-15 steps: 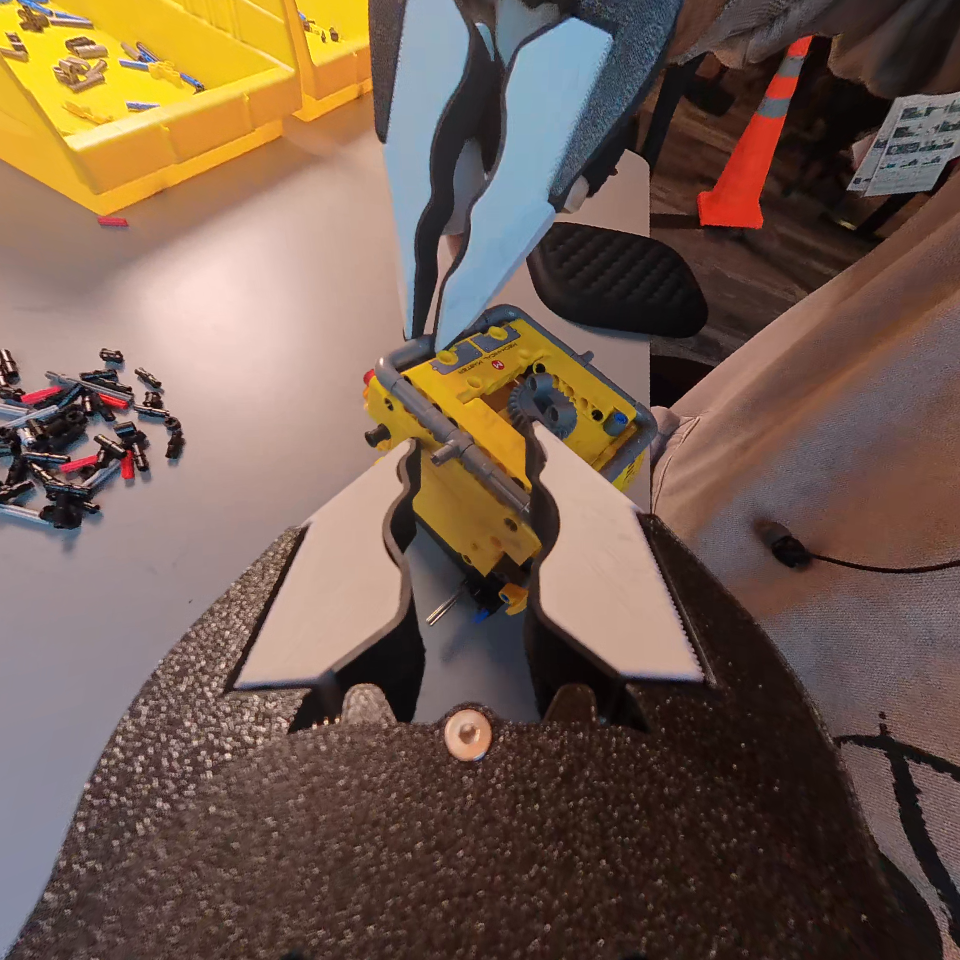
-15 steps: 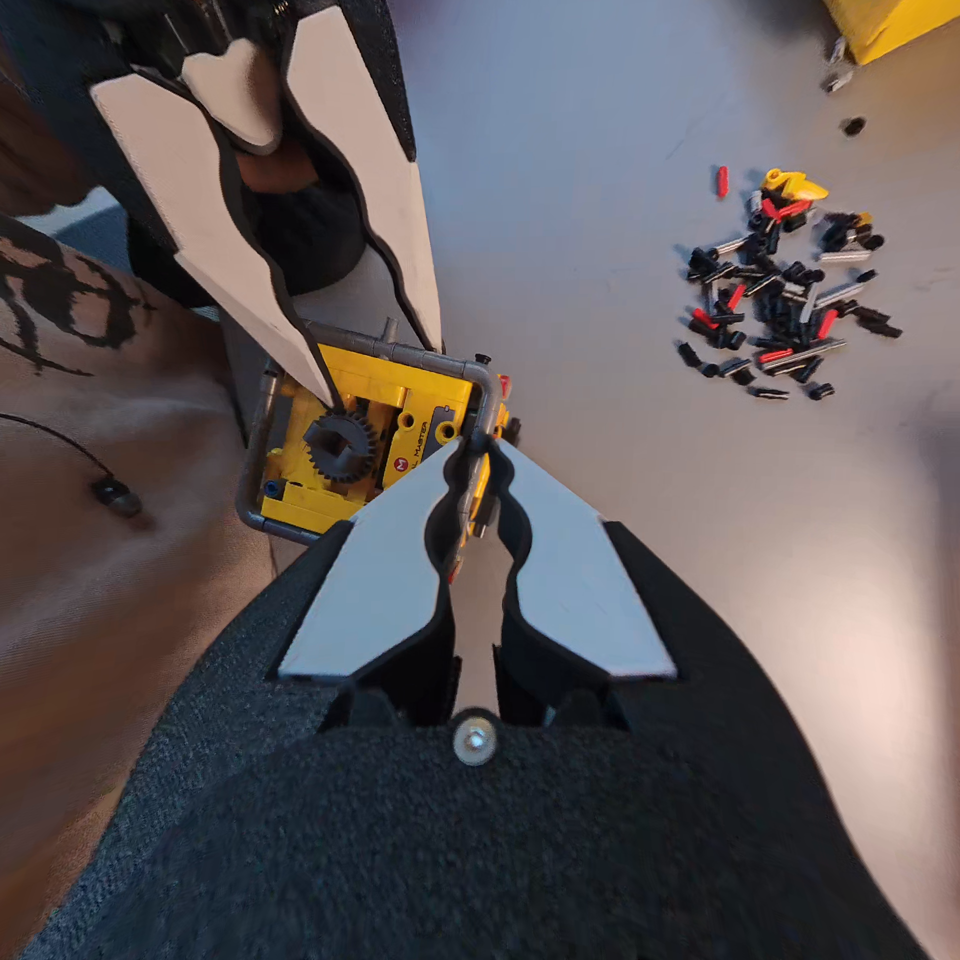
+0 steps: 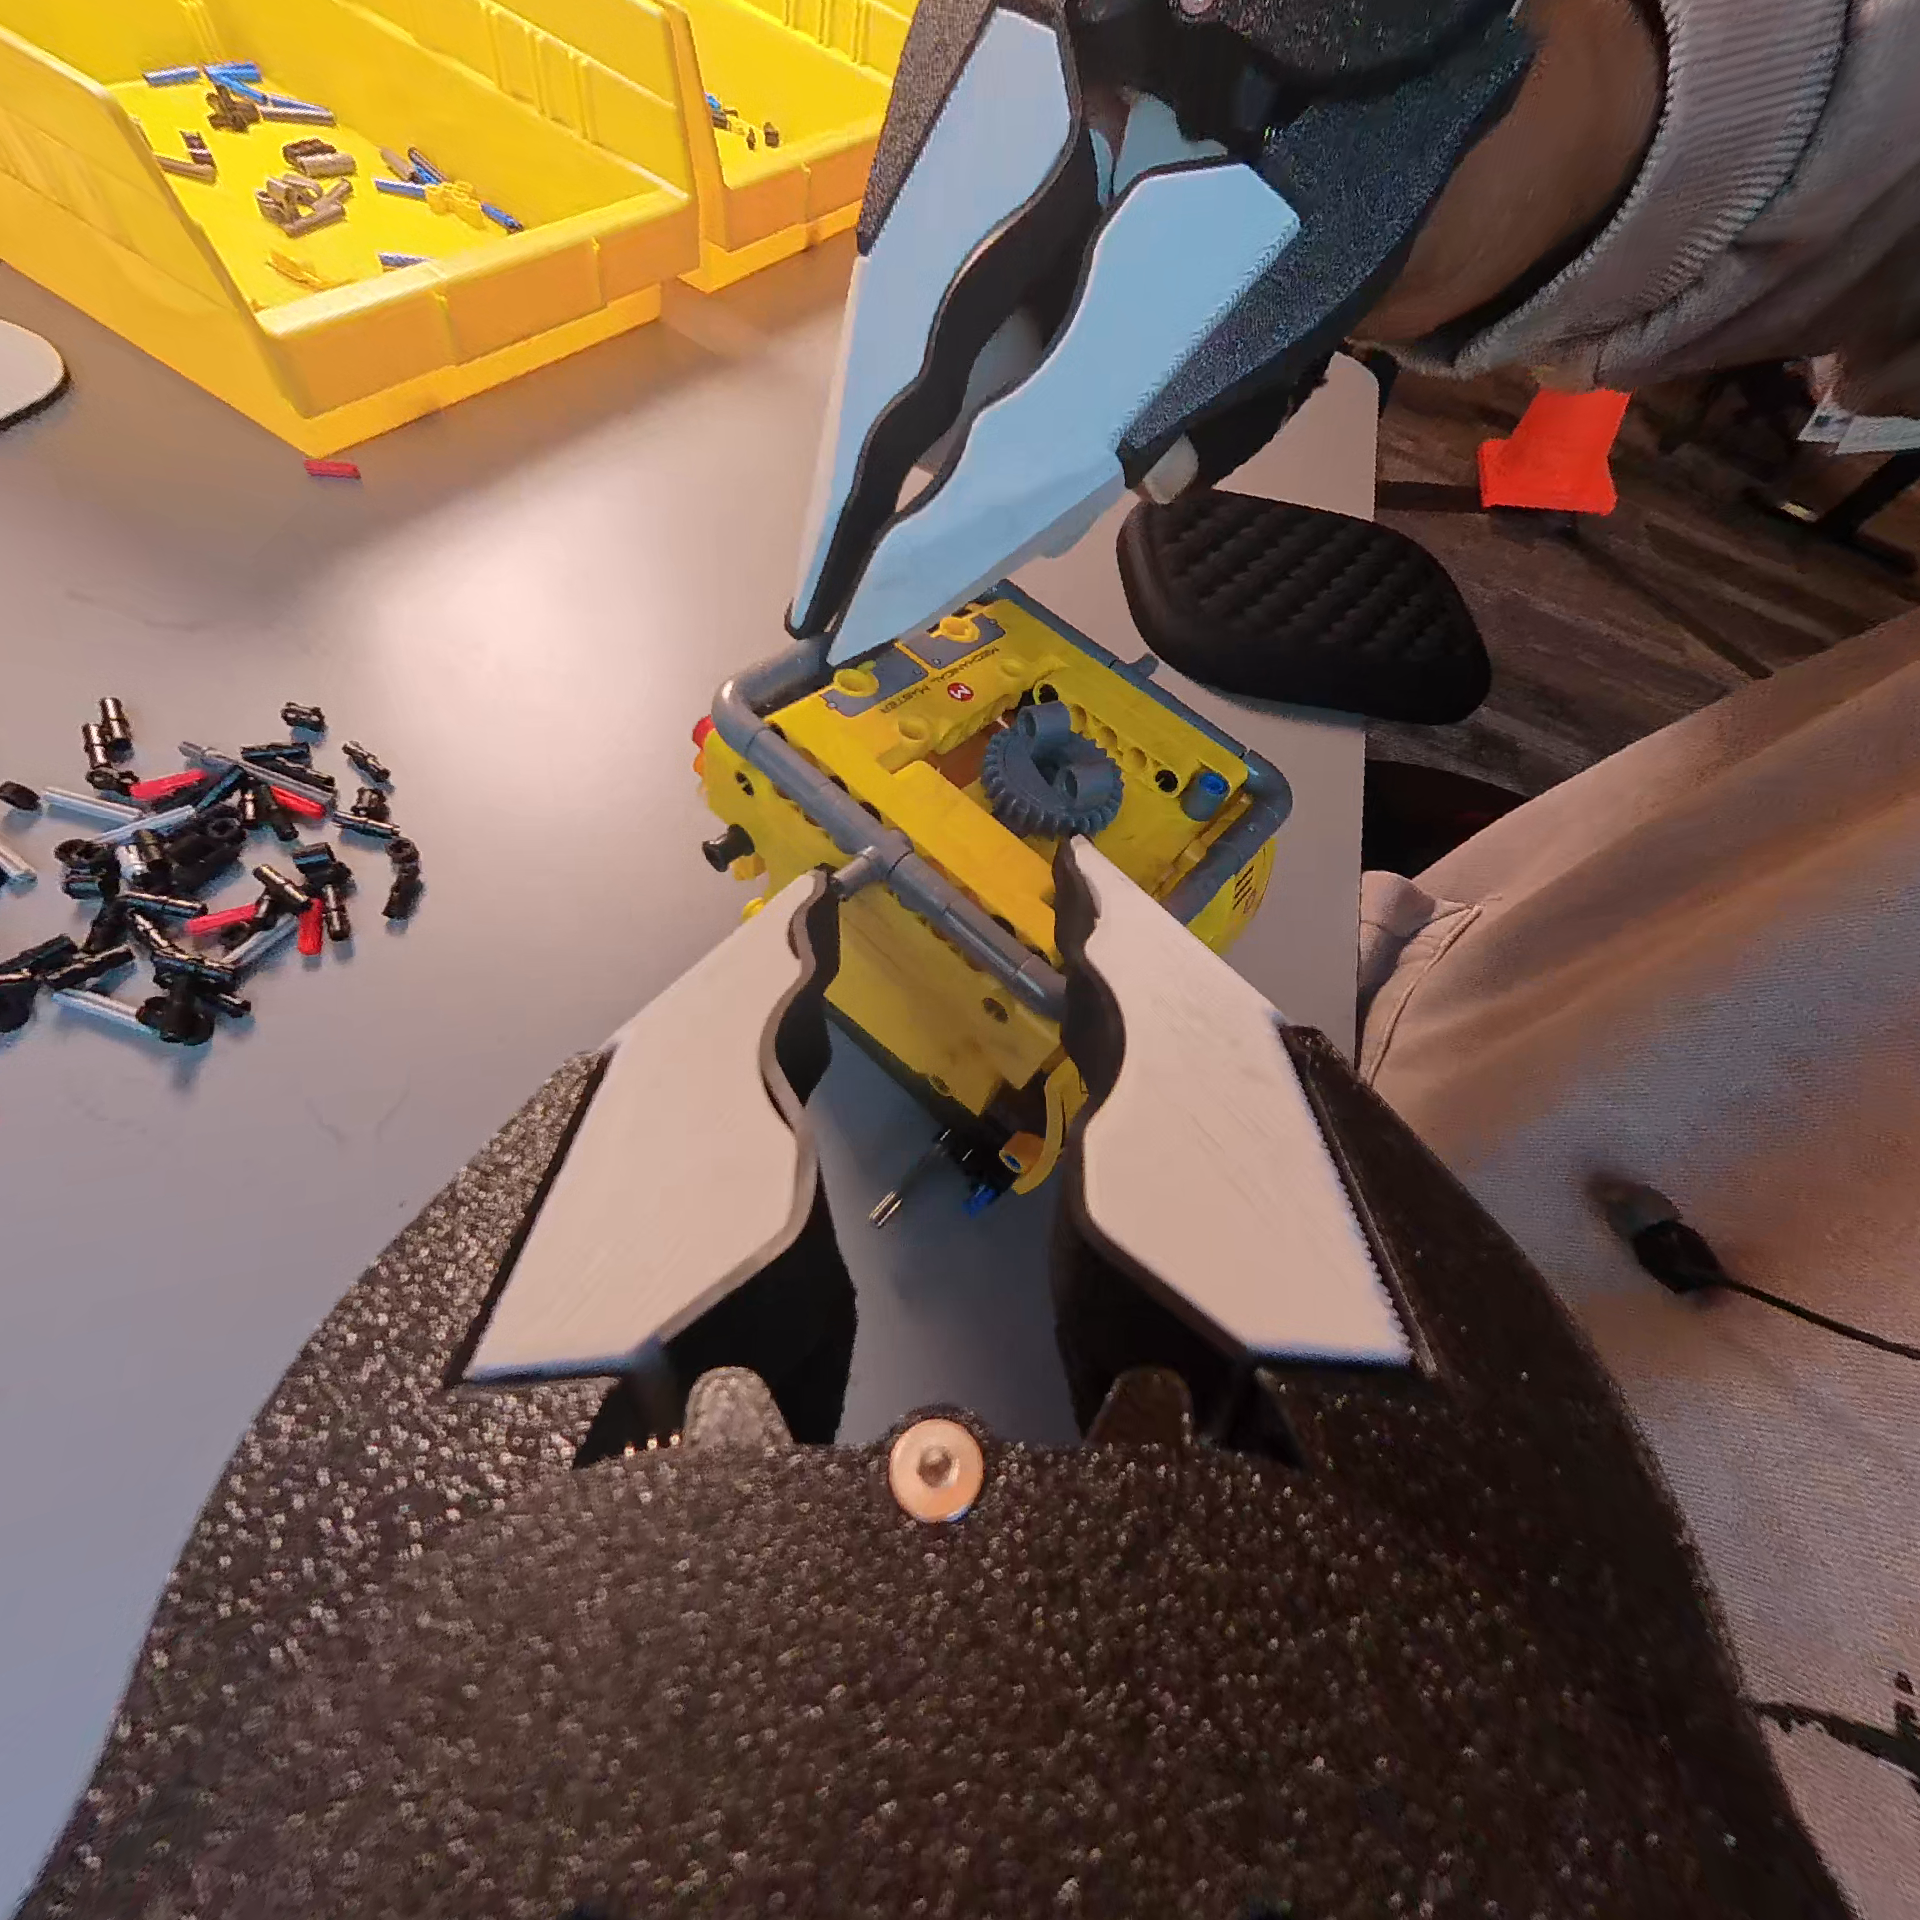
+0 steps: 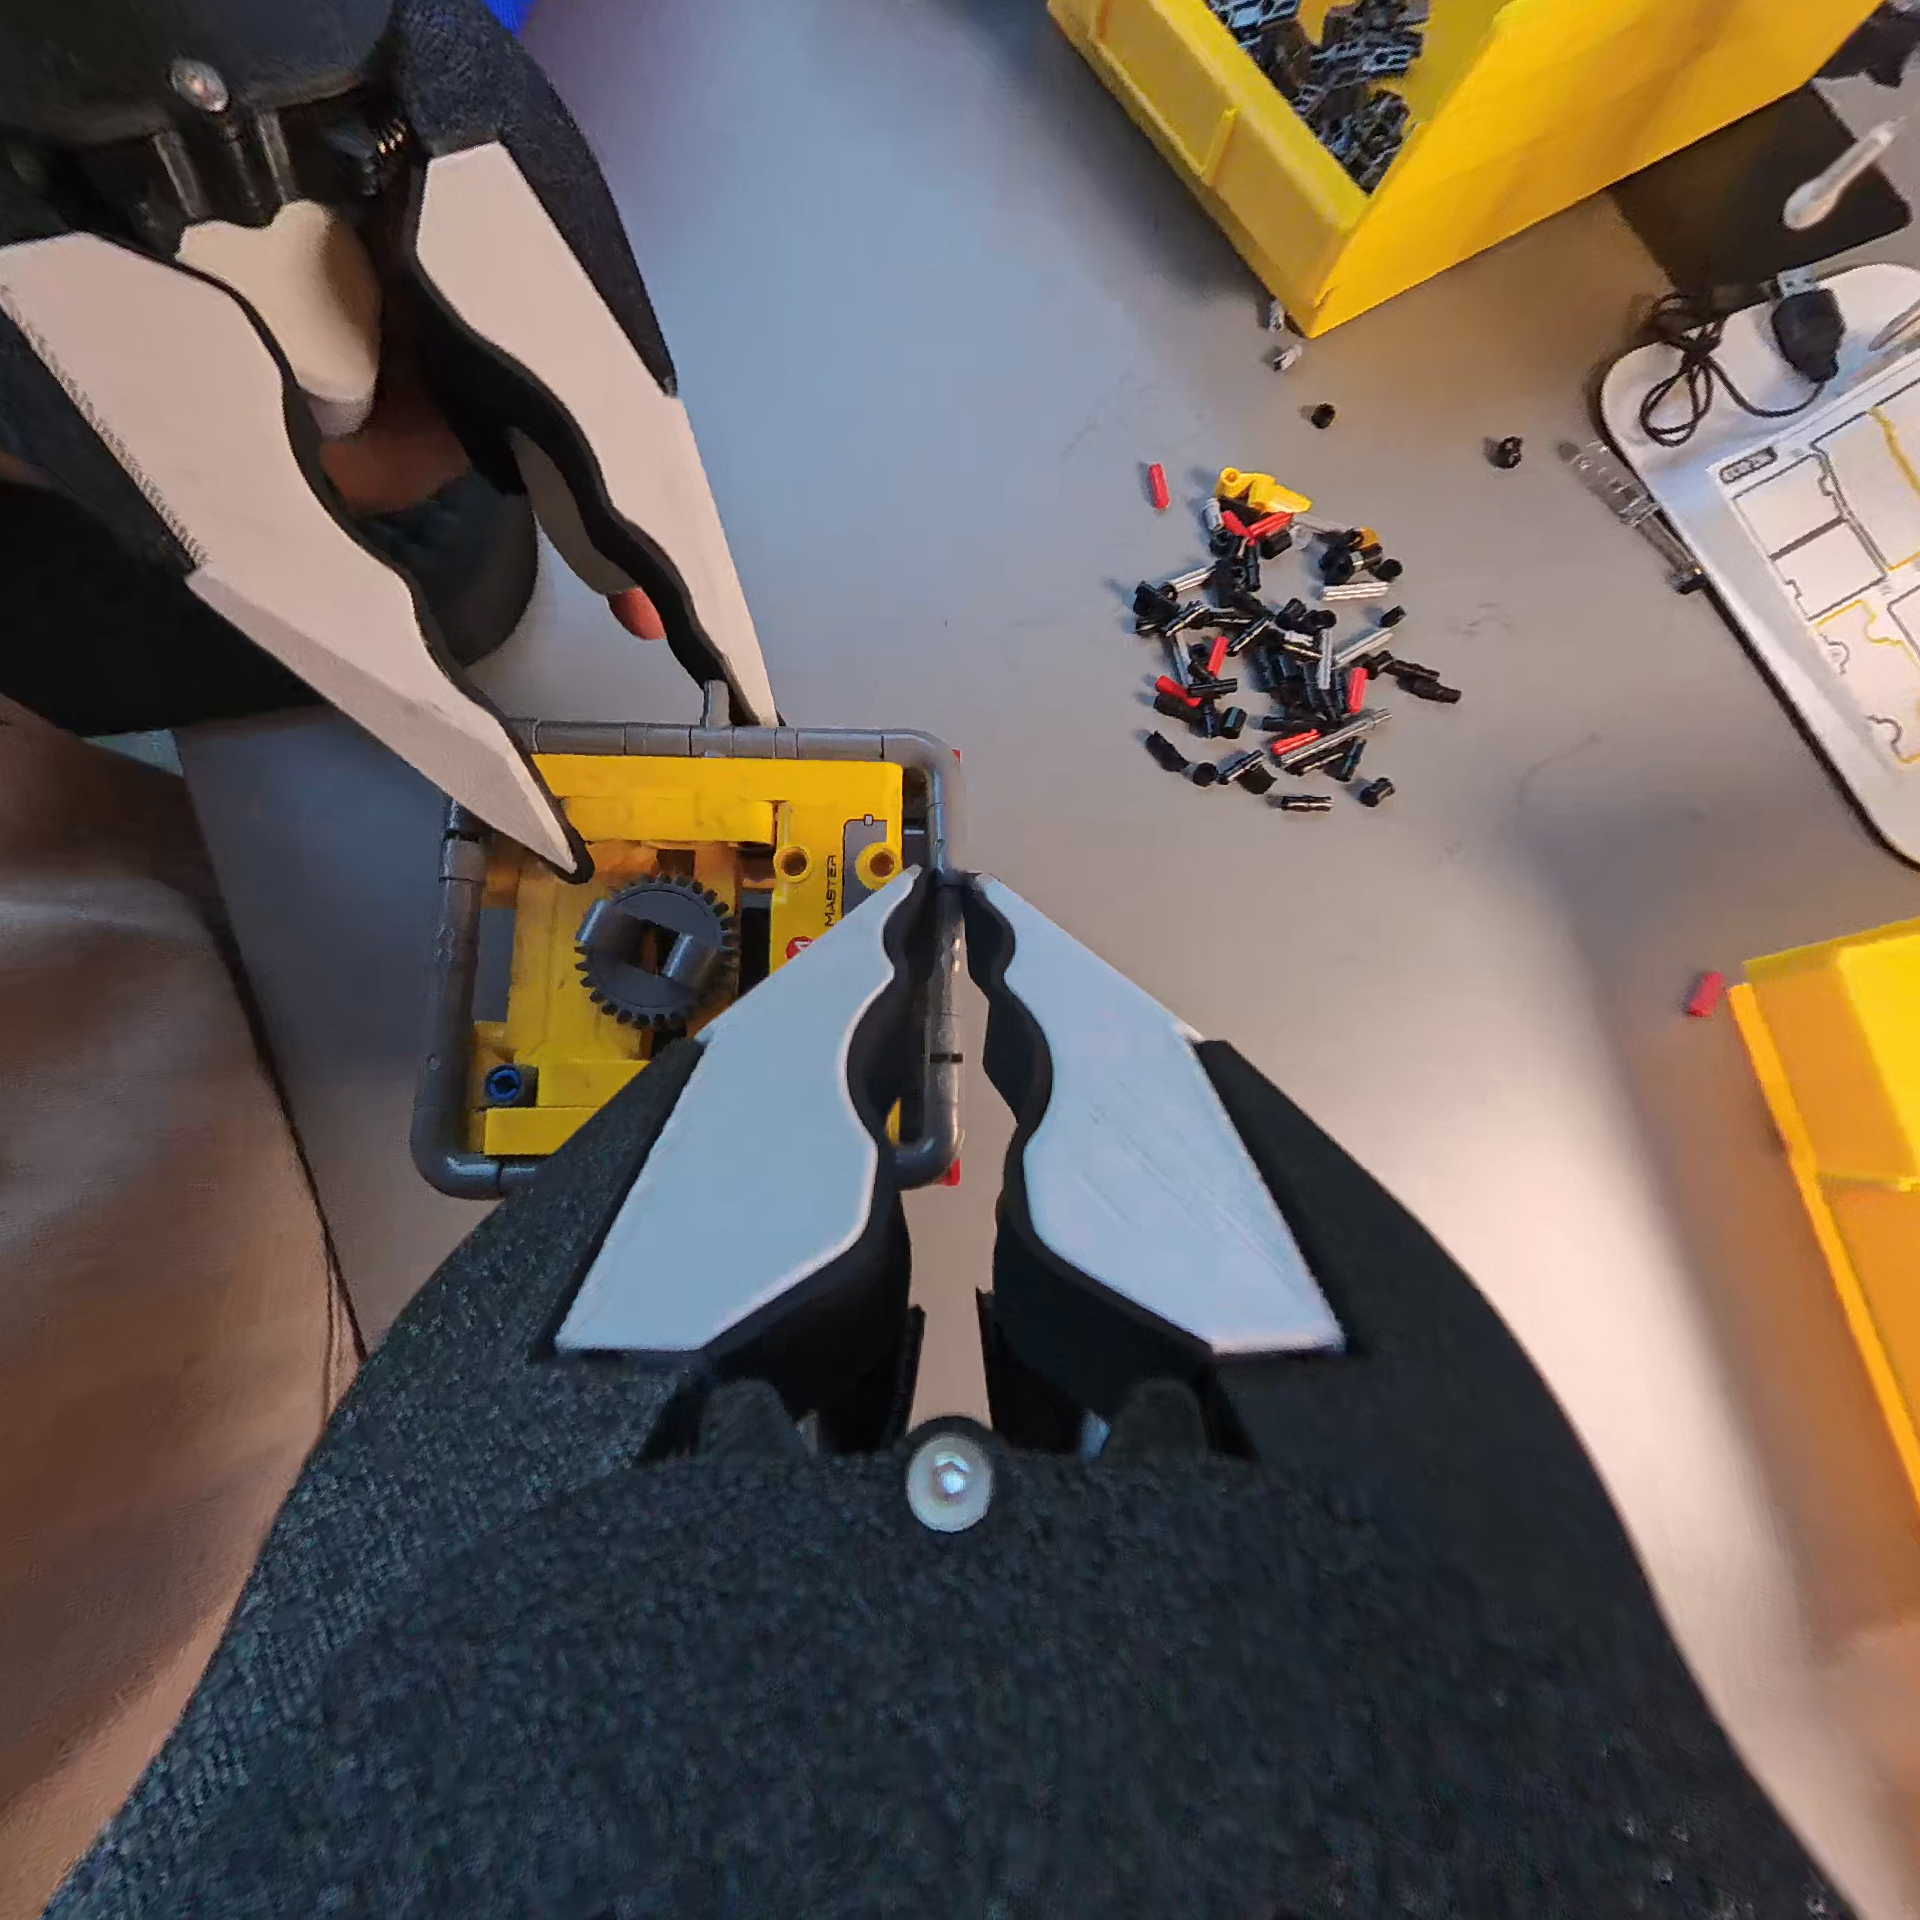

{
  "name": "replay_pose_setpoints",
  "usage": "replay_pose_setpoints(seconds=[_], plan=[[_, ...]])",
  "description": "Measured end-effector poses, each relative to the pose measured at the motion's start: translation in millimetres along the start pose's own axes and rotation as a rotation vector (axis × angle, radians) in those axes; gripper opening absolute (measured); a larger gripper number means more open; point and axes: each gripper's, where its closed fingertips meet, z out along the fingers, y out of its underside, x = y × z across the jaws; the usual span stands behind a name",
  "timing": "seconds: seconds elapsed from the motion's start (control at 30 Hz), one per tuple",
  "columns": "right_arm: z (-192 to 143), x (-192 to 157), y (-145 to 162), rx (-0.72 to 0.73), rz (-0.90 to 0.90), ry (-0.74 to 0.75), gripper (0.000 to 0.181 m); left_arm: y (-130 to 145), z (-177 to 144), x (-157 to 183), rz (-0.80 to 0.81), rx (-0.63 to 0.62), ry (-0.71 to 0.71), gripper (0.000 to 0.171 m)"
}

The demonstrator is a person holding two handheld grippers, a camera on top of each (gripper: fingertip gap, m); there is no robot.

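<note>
A yellow brick-built model with a grey tube frame and a dark gear on top is held over the grey table near its edge. My left gripper is shut on the model, one finger on each side of its body. My right gripper is shut on the frame's side tube, just below a corner. In the left wrist view the right gripper comes in from above at the far corner. In the right wrist view the model and its gear show, with the left gripper at the upper left.
A pile of small black, red and grey pins lies on the table. Yellow parts bins stand at the back, and another bin at the right. A printed sheet, a chair armrest and a person's beige clothing are close by. The grippers' ends are close to 6 cm from one another.
Both grippers keep their hold. The model has turned slightly, so its top faces the right wrist view more squarely. Both views now show more of the table and bins.
</note>
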Motion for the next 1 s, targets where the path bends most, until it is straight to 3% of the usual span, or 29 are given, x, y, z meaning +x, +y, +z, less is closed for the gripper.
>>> replay_pose_setpoints(seconds=[0.1, 0.17, 0.2, 0.23, 0.27, 0.33, 0.4, 0.53, 0.63, 0.8, 0.87, 1.0], plan=[[-1, 3, 1, 0.047, 0.068, 0.0, 0.001, -1, 2, -1, 0.004, 0.005, -0.012, 0.045], [-4, 42, 19, 0.016, 0.07, 0.184, 0.0, 1, 2, 5, 0.009, -0.005, 0.017, 0.045], [-6, 54, 32, 0.011, 0.132, 0.174, 0.0, 4, 4, 20, -0.002, -0.003, 0.094, 0.039], [-4, 44, 36, 0.024, 0.19, 0.093, 0.0, 4, 6, 33, -0.004, 0.013, 0.151, 0.035], [-1, 32, 38, 0.009, 0.11, 0.084, 0.0, 3, 9, 39, -0.01, 0.021, 0.167, 0.035], [-2, 27, 28, 0.06, 0.096, 0.083, 0.0, -2, 13, 33, -0.007, 0.029, 0.124, 0.035], [-13, 48, 21, 0.104, 0.177, 0.098, 0.0, -4, 14, 28, -0.004, 0.017, 0.116, 0.035], [-33, 50, 25, 0.122, 0.269, -0.017, 0.0, -6, 12, 20, -0.016, 0.013, 0.094, 0.035], [-36, 22, 41, 0.119, 0.435, -0.226, 0.018, -6, 11, 17, -0.026, 0.023, 0.101, 0.035], [-49, -19, 47, 0.184, 0.711, -0.541, 0.025, -9, 9, 8, 0.016, 0.024, 0.072, 0.036], [-45, -32, 50, 0.184, 0.757, -0.588, 0.025, -10, 8, 4, 0.045, 0.014, 0.07, 0.036], [-40, -25, 46, 0.269, 0.835, -0.584, 0.011, -13, 4, -9, 0.062, 0.004, 0.038, 0.037]])
